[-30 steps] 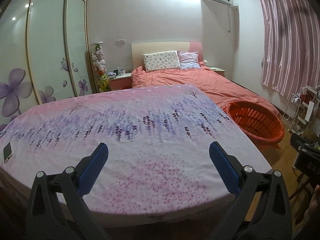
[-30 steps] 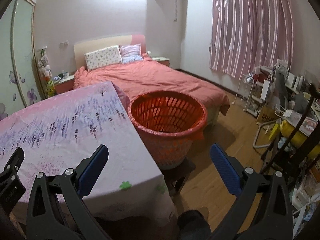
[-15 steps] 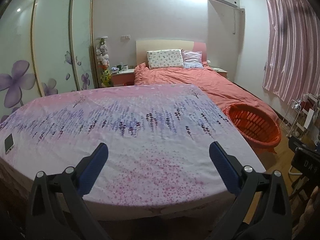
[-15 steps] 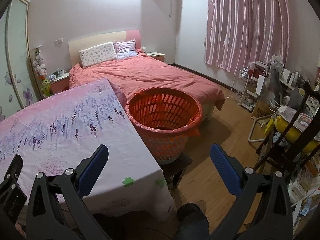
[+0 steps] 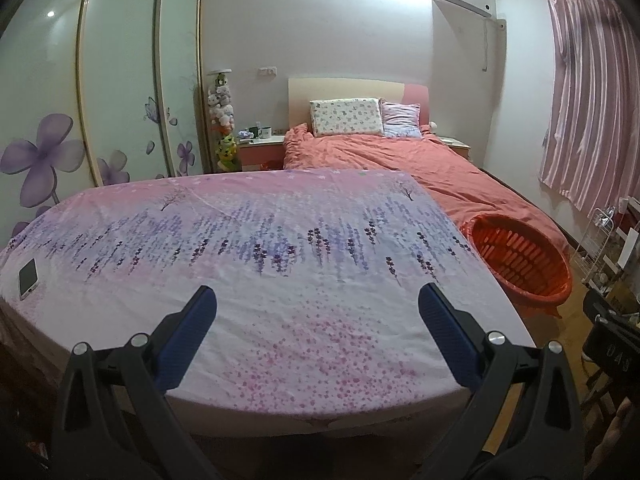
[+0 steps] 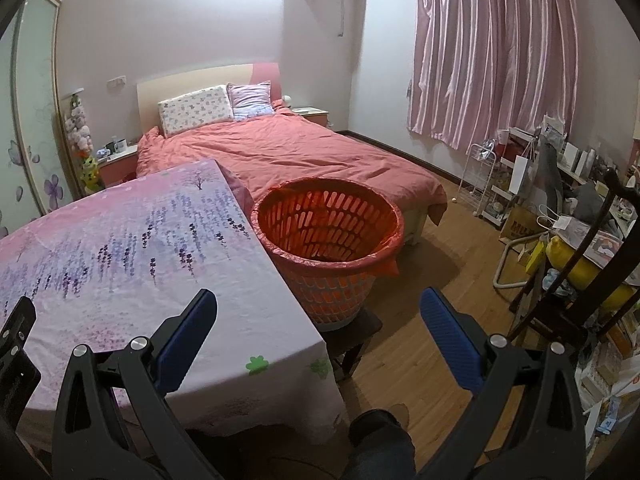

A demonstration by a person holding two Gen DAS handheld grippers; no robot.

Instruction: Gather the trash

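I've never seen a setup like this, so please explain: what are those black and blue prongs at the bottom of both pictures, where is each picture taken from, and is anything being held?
The prongs are the two fingers of a hand-held gripper. A person holds one in each hand, and a wide-angle camera on each looks forward along its fingers. One picture comes from the left gripper, the other from the right gripper.

Both stand open with nothing between the fingers, so nothing is held.

The left view faces a table under a flowered cloth. The only thing lying on it is a phone near its left edge; no trash shows. The right view shows the table's right end and, beside it, an orange basket with a red liner, on a low dark stool. Behind is a bed.
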